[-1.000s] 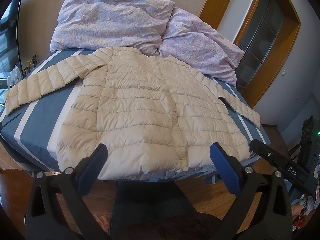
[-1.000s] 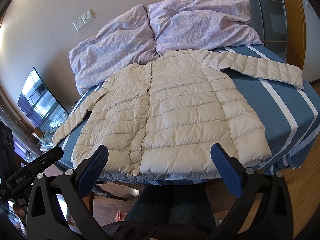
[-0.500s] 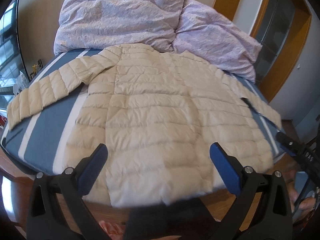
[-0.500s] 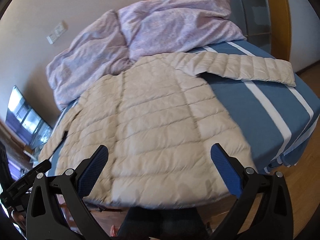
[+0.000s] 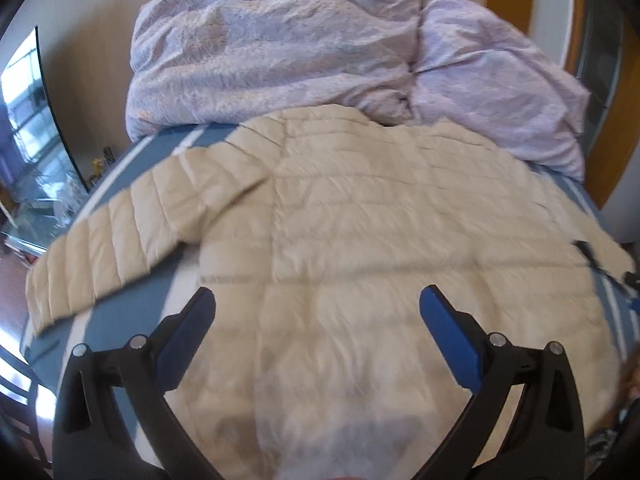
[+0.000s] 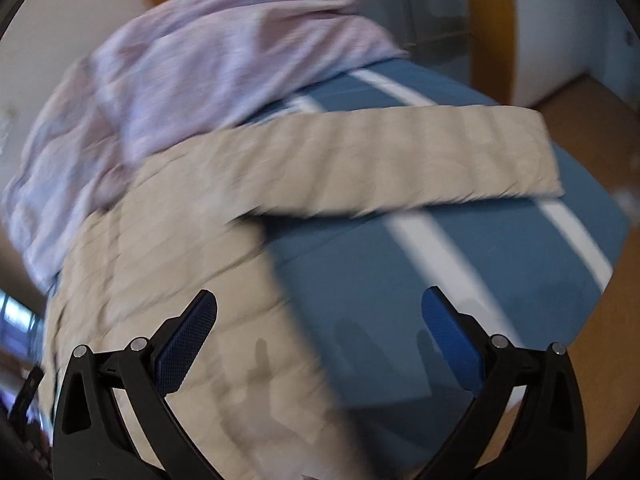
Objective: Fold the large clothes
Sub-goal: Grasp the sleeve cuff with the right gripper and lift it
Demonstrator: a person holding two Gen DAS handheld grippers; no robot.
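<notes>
A cream quilted puffer jacket lies flat on the blue striped bed, both sleeves spread out. Its left sleeve stretches toward the left bed edge. My left gripper hovers open over the jacket's lower body, nothing between its blue pads. In the right wrist view the jacket's right side and its right sleeve show, blurred by motion. My right gripper is open above the jacket's right side edge and the bare sheet, holding nothing.
A lilac duvet is heaped at the head of the bed, also blurred in the right view as the duvet. A screen stands left of the bed. Wooden floor and an orange door frame lie to the right.
Both grippers have moved forward and lower over the bed. The left now hangs over the jacket's body; the right has swung toward the right sleeve. Both stay open.
</notes>
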